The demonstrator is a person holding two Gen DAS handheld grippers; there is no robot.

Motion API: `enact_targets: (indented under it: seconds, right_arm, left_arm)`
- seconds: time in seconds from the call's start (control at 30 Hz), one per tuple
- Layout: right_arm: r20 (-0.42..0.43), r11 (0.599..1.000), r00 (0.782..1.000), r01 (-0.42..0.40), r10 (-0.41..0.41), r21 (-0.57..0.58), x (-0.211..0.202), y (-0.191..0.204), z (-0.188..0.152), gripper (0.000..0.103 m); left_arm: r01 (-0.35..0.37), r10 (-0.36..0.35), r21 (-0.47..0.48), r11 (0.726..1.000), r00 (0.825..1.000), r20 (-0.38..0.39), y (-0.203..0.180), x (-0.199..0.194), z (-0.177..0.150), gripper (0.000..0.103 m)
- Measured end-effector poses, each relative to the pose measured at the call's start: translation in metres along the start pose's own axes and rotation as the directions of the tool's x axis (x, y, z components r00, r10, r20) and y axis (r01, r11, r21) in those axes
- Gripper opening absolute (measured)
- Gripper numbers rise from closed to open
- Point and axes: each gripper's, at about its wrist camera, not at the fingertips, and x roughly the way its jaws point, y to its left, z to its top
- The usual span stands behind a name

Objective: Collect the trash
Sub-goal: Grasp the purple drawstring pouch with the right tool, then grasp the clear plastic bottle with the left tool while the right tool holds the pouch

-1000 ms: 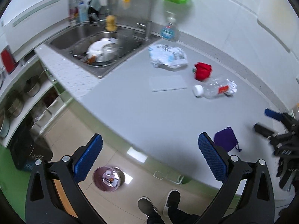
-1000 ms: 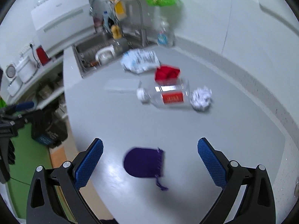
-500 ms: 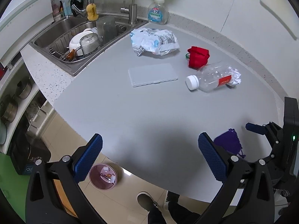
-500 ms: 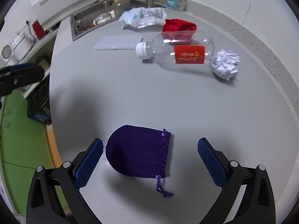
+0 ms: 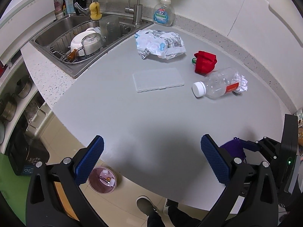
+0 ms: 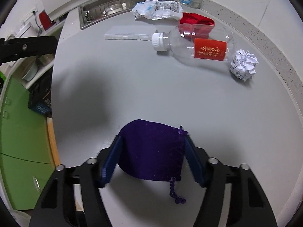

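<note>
A purple drawstring pouch (image 6: 151,155) lies on the grey counter (image 6: 132,87) between the fingers of my right gripper (image 6: 153,162), which is closed in on both its sides. The pouch also shows in the left wrist view (image 5: 232,149), partly hidden. Farther back lie a clear plastic bottle with a red label (image 6: 197,45), a crumpled paper ball (image 6: 243,67), a red cloth pouch (image 6: 197,21) and a crumpled plastic wrapper (image 6: 157,9). My left gripper (image 5: 151,160) is open and empty above the counter's front edge.
A flat clear plastic lid (image 5: 158,79) lies mid-counter. A sink with dishes (image 5: 85,41) and a soap bottle (image 5: 163,15) stand at the back left. A pink bin (image 5: 102,179) stands on the floor below the counter edge. The wall runs along the right.
My right gripper moved down and forward around the purple pouch and its fingers closed in on it. My left gripper moved forward over the counter, still open.
</note>
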Motion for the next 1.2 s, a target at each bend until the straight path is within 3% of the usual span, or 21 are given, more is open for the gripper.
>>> enact_targets:
  seconds: [0.07, 0.13, 0.3, 0.83, 1.2]
  right_arm:
    - [0.004, 1.000, 1.000, 0.004, -0.004, 0.008, -0.001, -0.003, 0.000, 0.044]
    - [0.005, 1.000, 1.000, -0.001, 0.001, 0.003, -0.004, -0.004, -0.001, 0.022]
    - [-0.001, 1.000, 1.000, -0.022, 0.022, 0.011, -0.006, -0.003, 0.000, 0.009]
    - [0.039, 0.990, 0.999, 0.030, -0.035, 0.141, -0.045, -0.077, 0.009, 0.007]
    - [0.042, 0.973, 0.998, 0.039, -0.050, 0.229, -0.048, -0.129, 0.013, 0.007]
  left_arm:
    - [0.005, -0.005, 0.003, 1.000, 1.000, 0.001, -0.003, 0.001, 0.001, 0.100]
    - [0.010, -0.010, 0.010, 1.000, 1.000, 0.001, -0.006, 0.002, 0.002, 0.100]
    - [0.021, -0.021, 0.028, 0.999, 1.000, 0.005, -0.017, 0.002, 0.006, 0.100]
    - [0.076, -0.077, 0.138, 0.988, 0.997, 0.006, -0.077, 0.027, 0.046, 0.100]
    - [0.130, -0.124, 0.225, 0.966, 0.991, -0.041, -0.115, 0.070, 0.074, 0.100]
